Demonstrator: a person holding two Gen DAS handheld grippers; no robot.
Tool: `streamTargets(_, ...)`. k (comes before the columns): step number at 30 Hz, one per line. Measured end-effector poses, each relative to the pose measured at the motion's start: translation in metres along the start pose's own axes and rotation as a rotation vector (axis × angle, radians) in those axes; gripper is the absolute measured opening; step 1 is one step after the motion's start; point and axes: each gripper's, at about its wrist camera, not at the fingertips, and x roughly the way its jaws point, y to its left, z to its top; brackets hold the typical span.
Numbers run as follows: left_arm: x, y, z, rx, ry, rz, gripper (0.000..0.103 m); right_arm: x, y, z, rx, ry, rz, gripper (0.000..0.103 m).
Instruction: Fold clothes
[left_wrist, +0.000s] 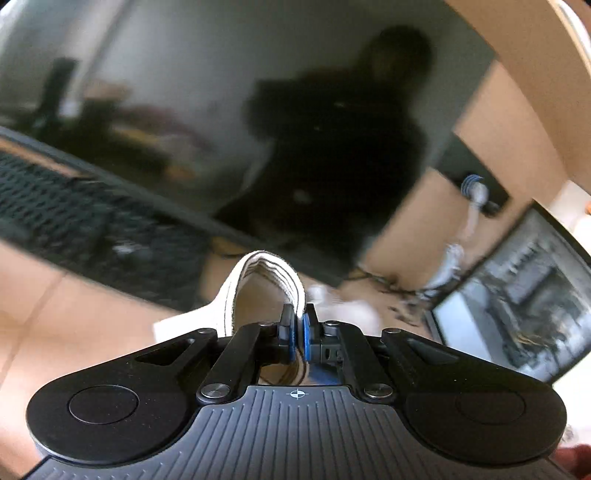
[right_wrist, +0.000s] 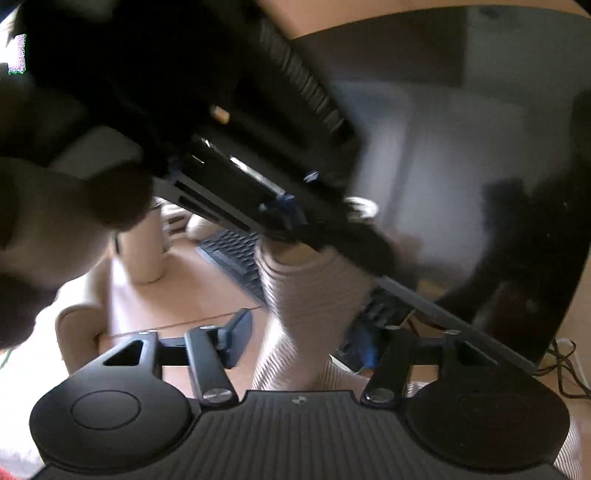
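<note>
While both views are smeared by motion blur, we can make out the left gripper (left_wrist: 298, 325) clamped on a folded edge of the white striped garment (left_wrist: 266, 280), whose cloth arches up in a loop just above the blue pads (left_wrist: 306, 334) and drops down behind the fingers. Beyond it we see a dark monitor (left_wrist: 207, 122), tilted in the left wrist view, with the dim reflection of a person on its glass, a black keyboard (left_wrist: 74, 214) beside it, and the tan worktop (left_wrist: 74, 314) underneath.

In the right wrist view our right gripper (right_wrist: 303, 339) has its fingers spread wide apart, and the striped garment (right_wrist: 314, 306) hangs down between them; we cannot tell whether either finger touches it. Higher up, the other gripper (right_wrist: 284, 210) appears pinched on the cloth's top edge. A pale cylindrical cup (right_wrist: 144, 251) stands on the worktop (right_wrist: 177, 295) to the left, near a keyboard (right_wrist: 236, 254).
</note>
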Motion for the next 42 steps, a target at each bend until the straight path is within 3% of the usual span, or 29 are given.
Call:
streamTargets(1,0.004,-0.009,0.0,0.015,0.002,-0.013,0.005,0.0,-0.009,0.001,0.023,-0.002,-0.027,0.015)
streamTargets(2,0.009,-0.017,0.0,0.03,0.003,-0.024,0.006,-0.001,-0.018,0.003,0.046,-0.004,-0.054,0.008)
streamTargets(5,0.016,-0.027,0.002,0.033,-0.008,-0.094,0.021,-0.011,-0.059,0.003,0.124,0.009,-0.115,0.008)
streamTargets(7,0.019,-0.029,0.002,0.02,-0.019,-0.13,0.057,-0.023,-0.089,0.0,0.134,0.02,-0.19,0.007)
streamTargets(9,0.028,-0.027,-0.002,0.025,-0.019,-0.113,0.076,-0.034,-0.12,-0.004,0.148,0.042,-0.255,0.007)
streamTargets(10,0.036,-0.026,-0.007,0.026,0.001,-0.096,0.079,-0.038,-0.135,-0.007,0.162,0.053,-0.279,0.007)
streamTargets(15,0.099,-0.016,-0.054,-0.016,0.189,-0.018,0.083,-0.052,-0.199,-0.032,0.239,0.116,-0.339,0.008)
streamTargets(18,0.129,-0.014,-0.079,-0.041,0.242,0.01,0.083,-0.045,-0.22,-0.055,0.26,0.166,-0.338,0.008)
streamTargets(21,0.143,-0.014,-0.087,-0.058,0.243,0.017,0.083,-0.042,-0.238,-0.081,0.316,0.229,-0.323,0.009)
streamTargets(23,0.148,-0.018,-0.087,-0.055,0.232,0.015,0.087,-0.037,-0.248,-0.098,0.363,0.272,-0.346,0.016)
streamTargets(25,0.148,-0.024,-0.083,-0.025,0.207,0.008,0.094,-0.042,-0.254,-0.11,0.388,0.298,-0.396,0.022)
streamTargets(31,0.163,-0.027,-0.08,-0.028,0.182,-0.001,0.097,-0.069,-0.282,-0.115,0.38,0.295,-0.6,0.024)
streamTargets(33,0.173,-0.024,-0.083,-0.046,0.182,0.01,0.098,-0.079,-0.293,-0.108,0.45,0.265,-0.56,0.031)
streamTargets(35,0.18,-0.022,-0.086,-0.063,0.181,0.026,0.098,-0.075,-0.296,-0.103,0.491,0.258,-0.505,0.048)
streamTargets(37,0.184,-0.021,-0.088,-0.077,0.171,0.02,0.099,-0.06,-0.296,-0.105,0.496,0.304,-0.448,0.054)
streamTargets(40,0.184,-0.023,-0.087,-0.081,0.164,0.021,0.1,-0.04,-0.289,-0.107,0.479,0.35,-0.36,0.004)
streamTargets(42,0.18,-0.023,-0.086,-0.086,0.15,0.025,0.1,-0.044,-0.271,-0.085,0.36,0.267,-0.333,0.004)
